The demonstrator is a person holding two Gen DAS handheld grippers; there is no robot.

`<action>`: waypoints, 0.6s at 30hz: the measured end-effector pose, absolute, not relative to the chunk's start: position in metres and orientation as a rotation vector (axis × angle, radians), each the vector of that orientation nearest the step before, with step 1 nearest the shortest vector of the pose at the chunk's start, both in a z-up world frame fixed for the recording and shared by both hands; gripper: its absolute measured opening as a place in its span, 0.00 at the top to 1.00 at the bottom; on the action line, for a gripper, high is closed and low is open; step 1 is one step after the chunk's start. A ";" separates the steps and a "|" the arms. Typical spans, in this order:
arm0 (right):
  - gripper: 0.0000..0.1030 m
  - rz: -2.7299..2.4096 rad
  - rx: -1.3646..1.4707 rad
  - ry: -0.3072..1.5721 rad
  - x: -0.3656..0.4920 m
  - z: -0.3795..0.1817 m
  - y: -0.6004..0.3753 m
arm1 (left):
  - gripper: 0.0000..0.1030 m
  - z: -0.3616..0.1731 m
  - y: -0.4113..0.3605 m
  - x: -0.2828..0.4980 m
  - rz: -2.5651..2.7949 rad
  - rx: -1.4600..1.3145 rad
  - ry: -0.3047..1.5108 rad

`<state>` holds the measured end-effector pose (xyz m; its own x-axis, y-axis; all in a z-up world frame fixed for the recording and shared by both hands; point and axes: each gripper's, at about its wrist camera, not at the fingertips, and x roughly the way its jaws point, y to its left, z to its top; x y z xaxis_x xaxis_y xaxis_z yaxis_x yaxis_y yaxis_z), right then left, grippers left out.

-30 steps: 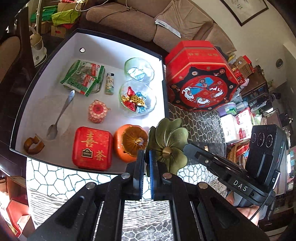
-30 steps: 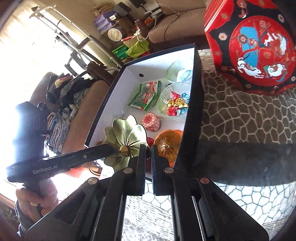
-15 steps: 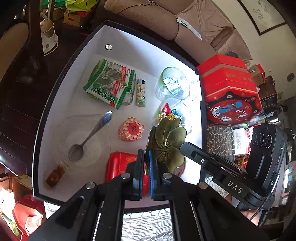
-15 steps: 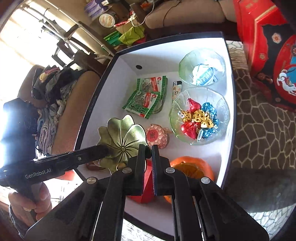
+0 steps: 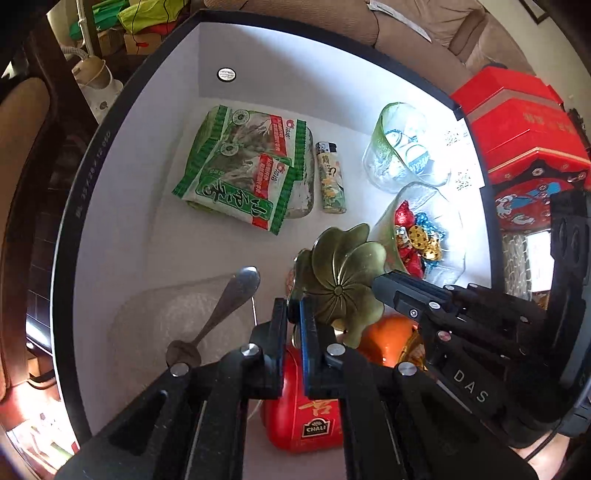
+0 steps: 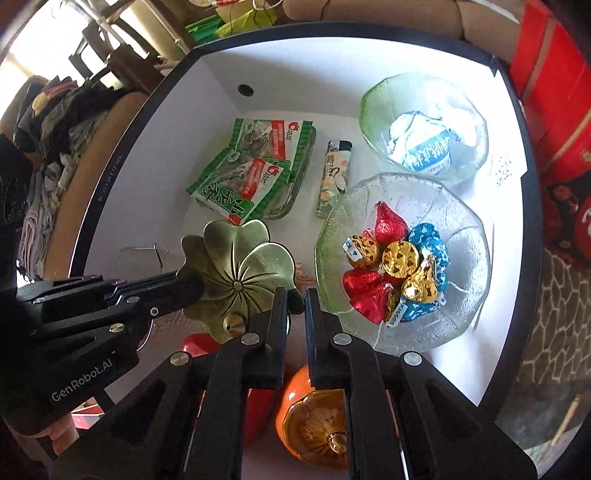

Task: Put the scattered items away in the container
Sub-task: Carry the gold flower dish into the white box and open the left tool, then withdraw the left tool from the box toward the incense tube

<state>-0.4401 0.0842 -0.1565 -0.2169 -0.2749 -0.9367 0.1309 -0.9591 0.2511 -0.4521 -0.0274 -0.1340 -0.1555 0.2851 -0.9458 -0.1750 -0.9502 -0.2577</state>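
Both claws, left (image 5: 293, 314) and right (image 6: 295, 295), pinch the brass flower dish (image 6: 240, 273) over the box (image 6: 177, 155); candy fills one bowl (image 6: 402, 258).

Behind the red octagonal gift box (image 5: 532, 147), you had the beige sofa (image 5: 424, 33). Left of that box and farther back lay green bags (image 6: 229, 26); below it, the stone-patterned desk cloth (image 6: 561, 295) showed.

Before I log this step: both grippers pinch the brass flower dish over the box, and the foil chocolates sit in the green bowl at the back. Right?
One detail is off. The foil chocolates sit in the clear glass bowl, nearer the grippers; the green bowl behind it holds a blue-and-white packet, as the right wrist view shows. Left gripper and right gripper do pinch the brass flower dish over the box.
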 end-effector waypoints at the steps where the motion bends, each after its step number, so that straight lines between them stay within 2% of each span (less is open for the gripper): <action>1: 0.92 -2.257 1.786 -0.145 -0.441 -0.156 0.081 | 0.94 -0.134 -0.027 -0.455 2.187 -1.823 -0.121; 3: 0.94 -2.256 1.805 -0.065 -0.442 -0.155 0.075 | 0.94 -0.133 -0.024 -0.459 2.199 -1.836 -0.075; 5: 1.00 -2.265 1.830 0.047 -0.441 -0.158 0.069 | 0.93 -0.132 -0.015 -0.459 2.228 -1.825 0.046; 8: 1.00 -2.247 1.837 0.020 -0.440 -0.159 0.077 | 0.93 -0.133 -0.008 -0.459 2.251 -1.826 0.143; 13: 0.98 -2.282 1.739 0.052 -0.428 -0.135 0.082 | 0.93 -0.130 -0.014 -0.459 2.259 -1.830 0.135; 17: 0.98 -2.317 1.635 0.012 -0.408 -0.102 0.102 | 0.93 -0.125 -0.031 -0.453 2.237 -1.799 -0.021; 18: 0.95 -2.335 1.597 -0.006 -0.400 -0.091 0.109 | 0.93 -0.120 -0.035 -0.450 2.239 -1.780 -0.066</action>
<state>-0.4002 0.1092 -0.0913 -0.3294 -0.2559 -0.9089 0.2514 -0.9516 0.1768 -0.4503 -0.0355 -0.1201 -0.2018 0.2452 -0.9482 -0.1889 -0.9597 -0.2080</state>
